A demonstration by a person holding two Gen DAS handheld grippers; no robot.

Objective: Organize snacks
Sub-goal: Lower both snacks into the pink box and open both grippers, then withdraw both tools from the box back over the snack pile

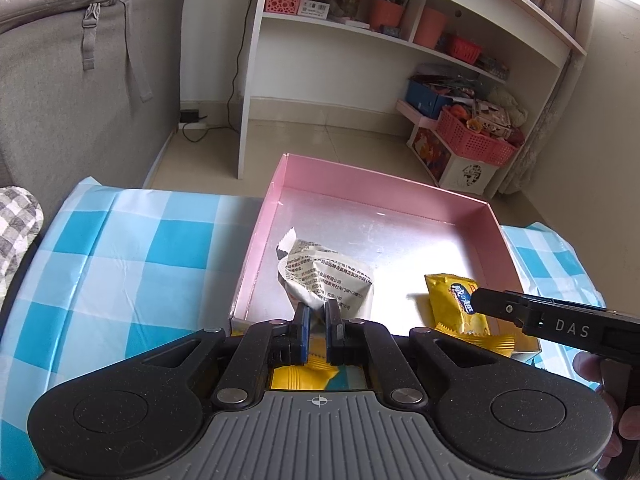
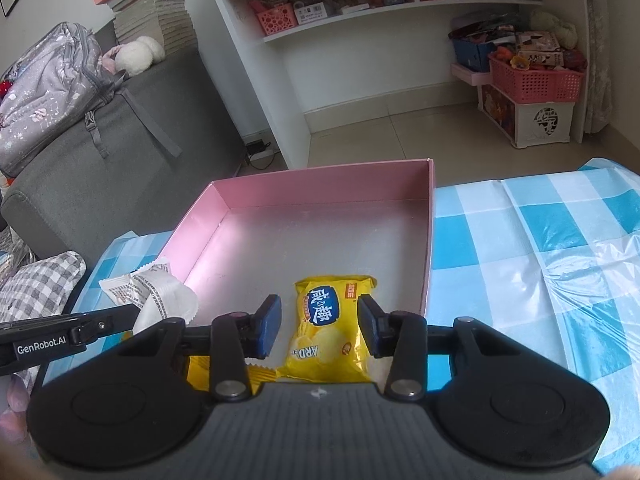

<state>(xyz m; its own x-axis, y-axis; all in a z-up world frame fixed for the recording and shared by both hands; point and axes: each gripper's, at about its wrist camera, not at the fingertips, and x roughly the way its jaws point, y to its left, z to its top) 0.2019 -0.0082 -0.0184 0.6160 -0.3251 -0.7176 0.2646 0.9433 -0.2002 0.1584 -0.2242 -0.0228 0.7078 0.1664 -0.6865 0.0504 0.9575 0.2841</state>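
Nearest the left wrist camera, the left gripper (image 1: 316, 312) is seen clamped on the crimped end of a white snack packet (image 1: 320, 276). The packet is held over the near left part of the pink box (image 1: 400, 192), and whether its bulk rests on the box floor cannot be told. Below the fingers, part of another yellow wrapper (image 1: 308, 376) is glimpsed at or over the near edge of the box; whether it lies inside cannot be told.

In the right wrist view, the right gripper (image 2: 320, 324) is found part open, its pads standing on either side of a yellow chip bag (image 2: 332, 332). A small gap is seen at each pad, so the bag is judged not gripped. The bag lies on the silver floor of the box near its front wall; the side view agrees.

Farther on, the rest of the box floor is seen bare. Beyond it, the blue checked tablecloth (image 2: 540, 240) carries no further snacks in either view.

Status, as judged: one yellow bag is placed in the box; the white packet is in the course of being placed and not yet let go. Remaining: release of the white packet and settling of the near yellow wrapper. Whether more snacks wait outside the views cannot be told.
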